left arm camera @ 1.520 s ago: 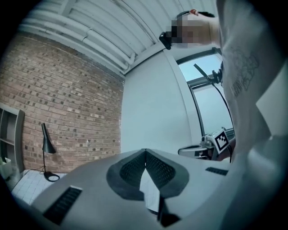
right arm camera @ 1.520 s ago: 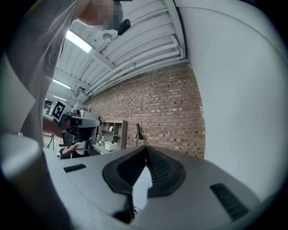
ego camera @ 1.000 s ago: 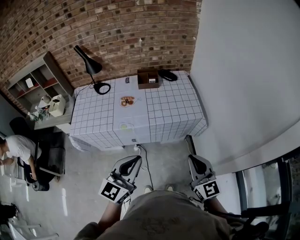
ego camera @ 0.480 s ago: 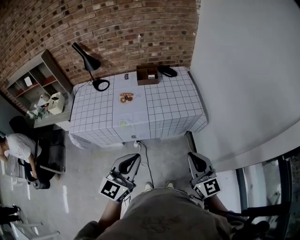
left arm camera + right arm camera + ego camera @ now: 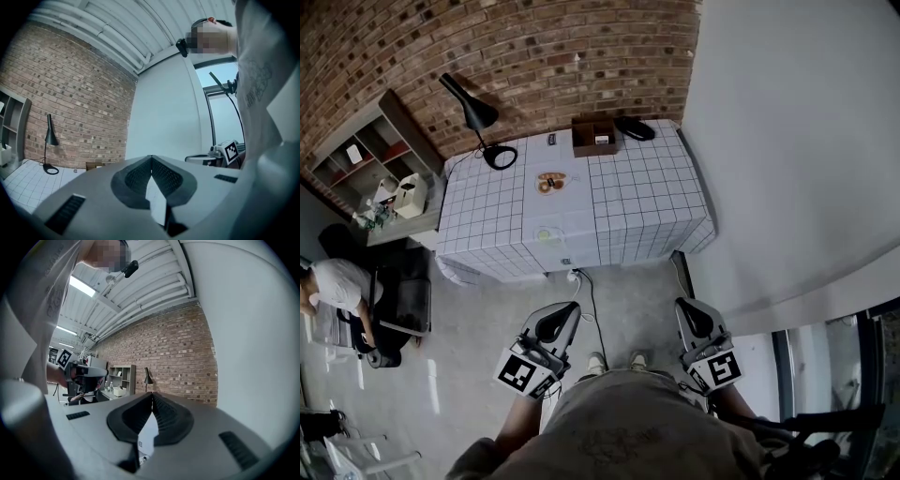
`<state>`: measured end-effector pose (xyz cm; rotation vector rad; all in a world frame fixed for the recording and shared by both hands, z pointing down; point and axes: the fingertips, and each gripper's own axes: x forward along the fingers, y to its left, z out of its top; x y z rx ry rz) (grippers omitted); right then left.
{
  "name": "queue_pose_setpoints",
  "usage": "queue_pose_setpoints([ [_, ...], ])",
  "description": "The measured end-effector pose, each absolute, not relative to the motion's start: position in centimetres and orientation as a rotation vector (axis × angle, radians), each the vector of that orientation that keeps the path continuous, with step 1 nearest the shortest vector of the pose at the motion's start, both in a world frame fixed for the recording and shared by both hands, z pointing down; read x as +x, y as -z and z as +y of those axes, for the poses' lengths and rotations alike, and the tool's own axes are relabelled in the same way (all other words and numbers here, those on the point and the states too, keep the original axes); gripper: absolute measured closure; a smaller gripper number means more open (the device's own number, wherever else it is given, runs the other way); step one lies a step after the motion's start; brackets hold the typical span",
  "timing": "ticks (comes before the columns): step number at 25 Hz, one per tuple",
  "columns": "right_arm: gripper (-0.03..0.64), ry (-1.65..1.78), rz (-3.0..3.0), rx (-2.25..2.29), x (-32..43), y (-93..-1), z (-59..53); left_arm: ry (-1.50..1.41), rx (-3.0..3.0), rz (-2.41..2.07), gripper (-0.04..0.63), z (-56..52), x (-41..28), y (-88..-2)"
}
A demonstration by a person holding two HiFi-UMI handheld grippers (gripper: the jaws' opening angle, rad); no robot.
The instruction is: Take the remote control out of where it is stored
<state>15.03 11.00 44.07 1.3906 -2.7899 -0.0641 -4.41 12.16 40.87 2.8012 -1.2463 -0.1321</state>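
Observation:
A brown open box (image 5: 594, 137) stands at the far edge of a table (image 5: 647, 202) with a white grid cloth; something white lies in it. I cannot make out a remote control for certain; a small dark bar (image 5: 551, 140) lies left of the box. My left gripper (image 5: 565, 310) and right gripper (image 5: 685, 308) hang over the grey floor, well short of the table. Both point towards it, shut, with nothing between the jaws. In the gripper views the left gripper (image 5: 151, 160) and right gripper (image 5: 152, 398) show their ribbed pads meeting at the tips.
On the table are a black desk lamp (image 5: 476, 120), a plate of pastries (image 5: 549, 182) and a black object (image 5: 635, 128) right of the box. A shelf unit (image 5: 366, 164) and a seated person (image 5: 337, 286) are at the left. A white wall (image 5: 787, 141) runs along the right.
The head view has shifted a little, so the table sits slightly higher in the picture. Both grippers stay shut and hold about the same places.

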Motion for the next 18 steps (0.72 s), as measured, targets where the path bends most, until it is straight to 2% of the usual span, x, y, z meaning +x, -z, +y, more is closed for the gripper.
queue_pose_setpoints([
  [9,0.604,0.004,-2.812,1.322,16.9,-45.1,10.1,0.0,2.627,-1.348,0.591,12.6,-6.6,-44.7],
  [18,0.604,0.003,-2.882,1.224,18.9,-45.5,8.5,0.074,2.561,-1.432,0.591,11.7,-4.7,-44.5],
])
